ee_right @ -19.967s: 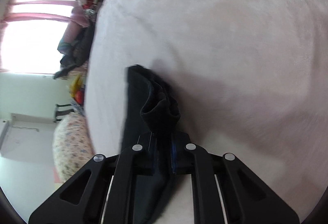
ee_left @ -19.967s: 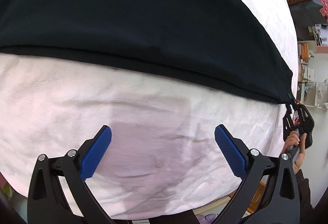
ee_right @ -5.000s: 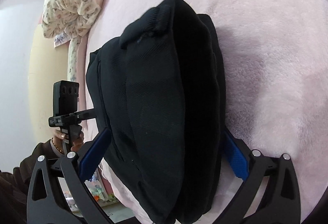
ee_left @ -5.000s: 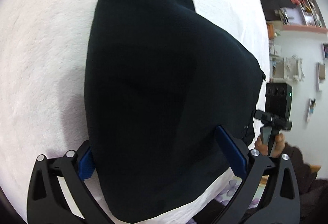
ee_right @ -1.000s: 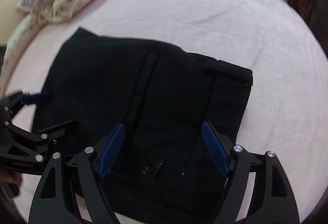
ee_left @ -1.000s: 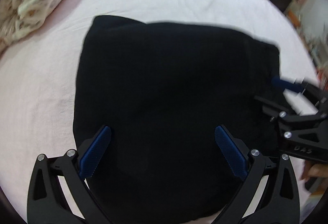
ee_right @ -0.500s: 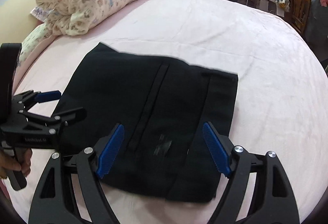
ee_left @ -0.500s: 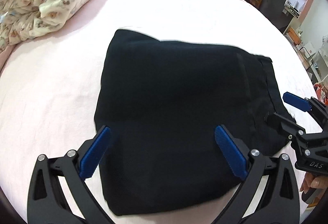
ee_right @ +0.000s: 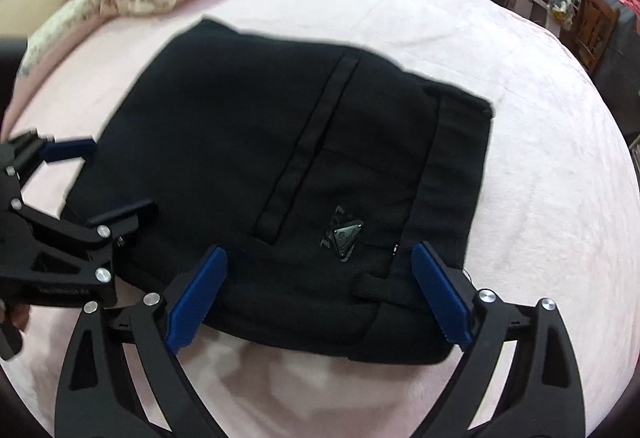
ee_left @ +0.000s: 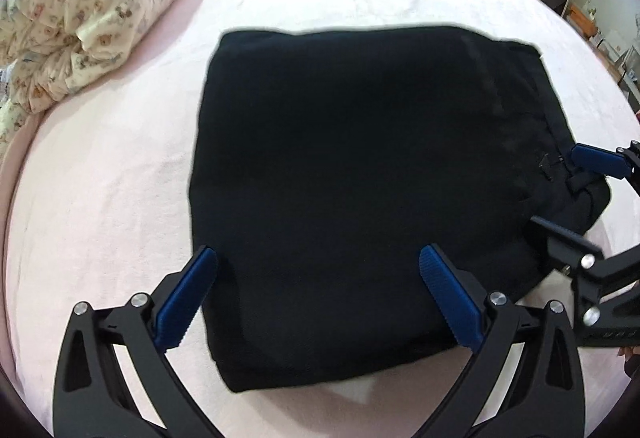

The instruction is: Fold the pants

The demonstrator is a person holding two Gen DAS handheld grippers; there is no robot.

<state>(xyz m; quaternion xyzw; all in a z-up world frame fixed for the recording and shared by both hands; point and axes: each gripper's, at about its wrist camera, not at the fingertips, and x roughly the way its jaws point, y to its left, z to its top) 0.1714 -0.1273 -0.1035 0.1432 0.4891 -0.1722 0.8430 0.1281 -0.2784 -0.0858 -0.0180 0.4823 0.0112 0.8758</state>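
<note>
The pants [ee_left: 360, 173] lie folded into a compact black rectangle on the pink bed [ee_left: 100, 197], beside a pillow [ee_left: 88, 13]. I hold my left gripper [ee_left: 316, 298] and right gripper [ee_right: 320, 290] over the near edge, both spread wide and empty, judging the fold finished.

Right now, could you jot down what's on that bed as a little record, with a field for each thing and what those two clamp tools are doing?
pants: black pants, folded into a compact rectangle, lying flat
detail on pants: small triangular badge beside a long pocket welt
surface: pink blanket covering the bed
bedding: floral quilt, rolled at the far left edge
left gripper: open, over the near edge of the pants, gripping nothing
right gripper: open, over the waistband end, gripping nothing
background: dim clutter and a wooden chair beyond the bed
</note>
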